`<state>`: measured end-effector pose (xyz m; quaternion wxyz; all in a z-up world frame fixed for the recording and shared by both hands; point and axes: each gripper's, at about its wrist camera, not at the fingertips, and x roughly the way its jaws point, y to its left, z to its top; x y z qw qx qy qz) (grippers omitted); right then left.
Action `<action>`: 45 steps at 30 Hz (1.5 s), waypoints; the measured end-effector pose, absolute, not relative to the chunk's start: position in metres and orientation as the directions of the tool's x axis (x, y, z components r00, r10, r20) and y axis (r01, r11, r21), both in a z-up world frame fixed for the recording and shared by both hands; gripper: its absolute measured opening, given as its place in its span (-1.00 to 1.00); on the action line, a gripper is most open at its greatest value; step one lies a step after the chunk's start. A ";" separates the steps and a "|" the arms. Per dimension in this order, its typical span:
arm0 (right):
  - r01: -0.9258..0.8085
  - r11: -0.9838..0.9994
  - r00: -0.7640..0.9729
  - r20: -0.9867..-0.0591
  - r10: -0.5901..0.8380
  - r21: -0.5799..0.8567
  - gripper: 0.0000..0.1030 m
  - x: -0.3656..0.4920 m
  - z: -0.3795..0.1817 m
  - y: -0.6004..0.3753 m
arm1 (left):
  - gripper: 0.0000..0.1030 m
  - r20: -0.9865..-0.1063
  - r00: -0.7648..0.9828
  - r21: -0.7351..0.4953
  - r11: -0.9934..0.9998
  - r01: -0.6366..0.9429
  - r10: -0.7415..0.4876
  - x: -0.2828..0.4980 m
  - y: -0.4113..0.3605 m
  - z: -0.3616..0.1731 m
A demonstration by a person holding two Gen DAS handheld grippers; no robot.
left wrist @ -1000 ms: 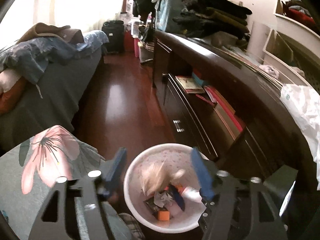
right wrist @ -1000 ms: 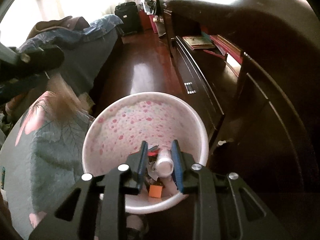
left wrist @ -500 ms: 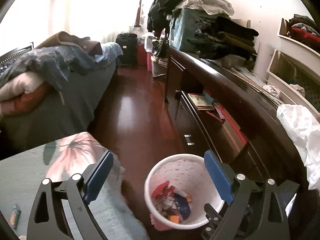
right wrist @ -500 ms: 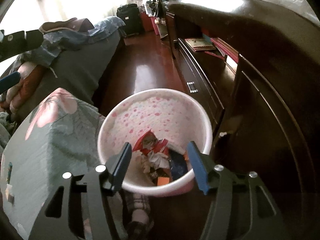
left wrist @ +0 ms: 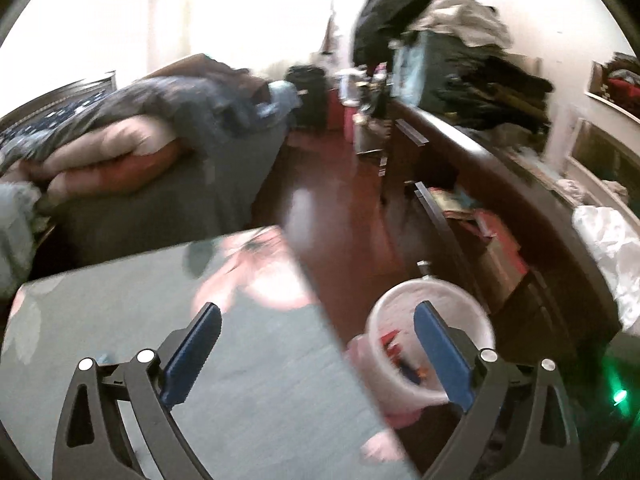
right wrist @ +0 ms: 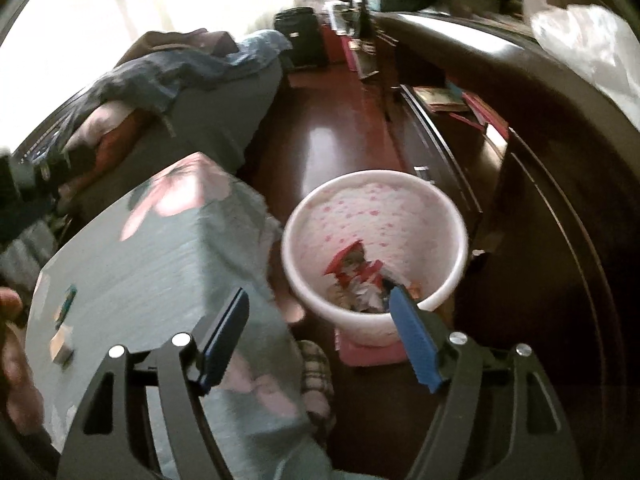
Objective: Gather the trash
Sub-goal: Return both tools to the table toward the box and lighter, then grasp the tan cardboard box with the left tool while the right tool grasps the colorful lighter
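Pink-spotted bin point(right wrist: 456, 236) with red wrappers point(right wrist: 352, 268) inside

Left wrist view: looks forward and downward along its two fingers, over the flowered cloth point(left wrist: 248, 360) in the near left, down the red-brown floor point(left wrist: 340, 200) toward the far bright window. White bin point(left wrist: 430, 344) sits low right, partly behind the right finger. Picture blurred.

Right wrist view: steeper downward, nearer the bin point(right wrist: 374, 248), looking into it just right of centre.

Shared by both: bin, flowered cloth, floor, the bed point(right wrist: 208, 120) at left, the dark cabinet point(right wrist: 560, 184) at right.
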<state>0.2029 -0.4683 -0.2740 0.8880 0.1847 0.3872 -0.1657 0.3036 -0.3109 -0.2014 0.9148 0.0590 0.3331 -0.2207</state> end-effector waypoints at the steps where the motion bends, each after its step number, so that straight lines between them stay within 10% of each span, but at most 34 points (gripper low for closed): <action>1: 0.419 0.886 0.648 -0.749 -0.137 0.201 0.45 0.203 -0.272 -0.461 | 0.88 -0.641 0.685 -0.039 0.906 0.422 -0.347 0.302 -0.302 -0.204; 25: 0.170 0.977 0.650 -0.760 -0.011 0.132 0.54 0.220 -0.255 -0.339 | 0.91 -0.809 0.585 -0.114 0.992 -0.061 -0.057 0.327 -0.143 -0.298; 33: 0.161 0.981 0.638 -0.770 -0.016 0.112 0.54 0.230 -0.257 -0.322 | 0.09 -0.777 0.630 -0.034 0.999 -0.037 -0.003 0.328 -0.139 -0.298; 45: 0.004 0.995 0.633 -0.771 0.072 0.096 0.54 0.267 -0.256 -0.237 | 0.08 -0.757 0.653 -0.118 0.985 -0.127 -0.006 0.303 -0.057 -0.277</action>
